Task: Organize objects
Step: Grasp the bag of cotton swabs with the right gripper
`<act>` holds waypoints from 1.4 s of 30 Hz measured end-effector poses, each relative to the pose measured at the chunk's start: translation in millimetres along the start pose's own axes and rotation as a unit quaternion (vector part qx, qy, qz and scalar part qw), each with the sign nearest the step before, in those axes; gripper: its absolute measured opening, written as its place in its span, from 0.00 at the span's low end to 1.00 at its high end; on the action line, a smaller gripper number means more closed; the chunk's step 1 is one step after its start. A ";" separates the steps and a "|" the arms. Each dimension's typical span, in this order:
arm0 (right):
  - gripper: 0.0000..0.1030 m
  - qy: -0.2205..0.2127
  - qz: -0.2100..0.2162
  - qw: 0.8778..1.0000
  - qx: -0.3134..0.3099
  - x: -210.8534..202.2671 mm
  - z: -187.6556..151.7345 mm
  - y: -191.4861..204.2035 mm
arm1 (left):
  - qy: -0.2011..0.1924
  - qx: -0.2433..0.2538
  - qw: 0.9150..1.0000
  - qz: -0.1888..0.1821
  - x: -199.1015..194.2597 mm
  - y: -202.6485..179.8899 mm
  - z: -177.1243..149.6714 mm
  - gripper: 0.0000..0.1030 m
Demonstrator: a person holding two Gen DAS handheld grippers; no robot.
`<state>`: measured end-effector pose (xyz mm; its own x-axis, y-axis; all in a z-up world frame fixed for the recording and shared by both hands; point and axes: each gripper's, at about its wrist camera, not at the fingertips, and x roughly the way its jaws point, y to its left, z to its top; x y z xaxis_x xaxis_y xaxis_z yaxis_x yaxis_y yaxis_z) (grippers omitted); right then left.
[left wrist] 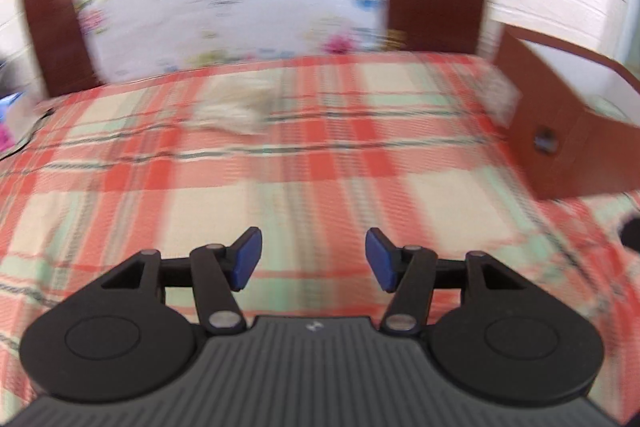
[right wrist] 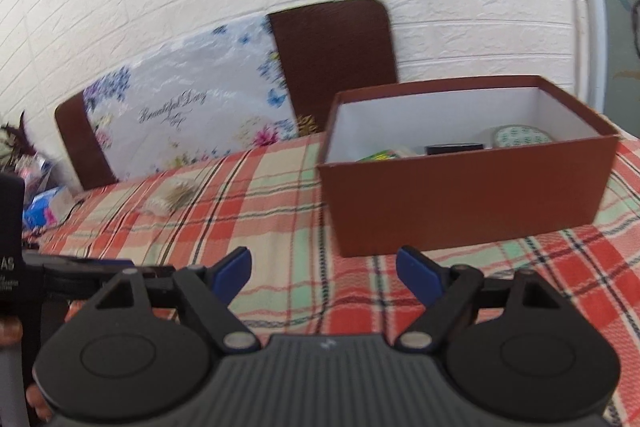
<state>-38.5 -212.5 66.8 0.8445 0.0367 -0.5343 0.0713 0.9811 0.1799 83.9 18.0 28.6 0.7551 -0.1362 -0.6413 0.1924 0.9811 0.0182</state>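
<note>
A brown open box [right wrist: 460, 203] stands on the plaid cloth [right wrist: 280, 211], ahead and right of my right gripper [right wrist: 324, 277], which is open and empty. Inside the box lie a green packet [right wrist: 380, 155], a dark flat item [right wrist: 454, 149] and a round patterned item [right wrist: 520, 135]. A small pale packet [right wrist: 172, 199] lies on the cloth at the left. My left gripper [left wrist: 314, 259] is open and empty above the cloth; the pale packet [left wrist: 232, 109] is ahead of it, and the box [left wrist: 568, 131] is at its right. The left view is blurred.
A floral cushion [right wrist: 192, 115] leans on a brown headboard [right wrist: 332, 51] against a white brick wall. Cluttered items [right wrist: 40, 203] sit at the far left edge. The other gripper's black body [right wrist: 24, 267] shows at the right view's left edge.
</note>
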 end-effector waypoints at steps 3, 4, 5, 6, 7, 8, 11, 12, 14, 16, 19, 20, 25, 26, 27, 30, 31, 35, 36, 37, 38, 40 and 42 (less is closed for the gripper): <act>0.79 0.027 0.029 0.999 -0.038 22.9 -5.4 28.3 | -0.023 -0.035 0.998 0.050 11.0 52.8 -10.3 0.63; 0.79 0.035 0.039 0.997 -0.053 30.9 -7.4 39.3 | -0.030 -0.043 0.997 0.064 14.5 68.0 -14.3 0.64; 0.79 0.042 0.050 0.996 -0.068 39.1 -8.8 49.9 | -0.035 -0.050 0.995 0.074 17.1 81.8 -19.9 0.64; 0.79 0.049 0.061 0.994 -0.080 47.7 -9.1 60.2 | -0.040 -0.060 0.994 0.081 19.5 93.0 -26.2 0.64; 0.79 0.055 0.070 0.992 -0.089 57.6 -8.4 69.7 | -0.040 -0.072 0.993 0.084 23.0 102.2 -33.2 0.65; 0.79 0.061 0.080 0.991 -0.092 69.6 -5.7 79.1 | -0.048 -0.098 0.991 0.071 23.0 110.8 -39.2 0.66; 0.79 0.064 0.098 0.989 -0.091 109.3 10.2 105.1 | -0.085 -0.112 0.989 0.051 13.5 111.3 -41.0 0.73; 0.79 0.063 0.102 0.989 -0.090 123.9 17.6 113.8 | -0.084 -0.106 0.990 0.049 15.1 108.3 -40.4 0.73; 0.81 0.059 0.112 0.989 -0.079 155.9 33.9 131.9 | -0.086 -0.103 0.990 0.042 17.8 106.5 -38.9 0.73; 0.88 0.053 0.116 0.990 -0.063 192.0 51.2 148.3 | -0.082 -0.109 0.990 0.038 20.2 110.4 -40.1 0.73; 0.89 0.079 0.113 0.990 -0.015 246.6 67.9 166.2 | -0.079 -0.117 0.990 0.032 22.5 116.3 -41.6 0.73; 0.89 0.092 0.111 0.990 -0.003 263.3 70.6 171.8 | -0.079 -0.116 0.990 0.031 23.5 117.3 -42.2 0.74; 0.58 0.061 0.059 0.992 -0.092 291.7 59.7 211.6 | -0.077 -0.114 0.990 0.027 24.0 117.0 -42.8 0.76; 0.50 0.058 0.066 0.991 -0.102 288.5 57.3 214.8 | -0.077 -0.114 0.990 0.026 23.8 117.2 -42.9 0.76; 0.42 0.058 0.070 0.990 -0.109 285.1 54.6 216.4 | -0.077 -0.114 0.990 0.025 24.3 117.9 -42.5 0.77; 0.31 0.059 0.072 0.989 -0.117 269.5 47.8 211.4 | -0.078 -0.117 0.990 0.025 24.5 119.0 -42.6 0.77; 0.30 0.062 0.074 0.989 -0.111 261.9 46.1 204.2 | -0.077 -0.117 0.990 0.025 24.6 119.3 -42.7 0.77; 0.30 0.089 0.080 0.990 -0.069 215.3 34.5 153.1 | -0.075 -0.114 0.990 0.030 25.6 118.5 -41.9 0.77; 0.30 0.100 0.086 0.990 -0.056 198.9 31.1 135.8 | -0.075 -0.112 0.990 0.030 25.7 118.0 -41.8 0.77; 0.30 0.109 0.091 0.989 -0.048 181.0 25.8 118.7 | -0.074 -0.110 0.991 0.029 25.8 117.8 -41.7 0.78; 0.30 0.117 0.093 0.988 -0.044 163.8 19.1 102.4 | -0.073 -0.109 0.991 0.029 25.8 117.5 -41.5 0.79; 0.30 0.123 0.086 0.988 -0.035 127.0 4.0 67.9 | -0.062 -0.096 0.993 0.028 26.6 113.7 -39.6 0.86; 0.32 0.123 0.077 0.989 -0.026 95.2 -8.5 35.9 | -0.041 -0.083 0.995 0.034 25.4 103.0 -34.7 0.84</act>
<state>39.9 -172.2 15.4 0.6886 0.2245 -0.6896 -0.0808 0.9687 0.2346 101.2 120.4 -12.5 0.8126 -0.0721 -0.5784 0.0377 0.9967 -0.0713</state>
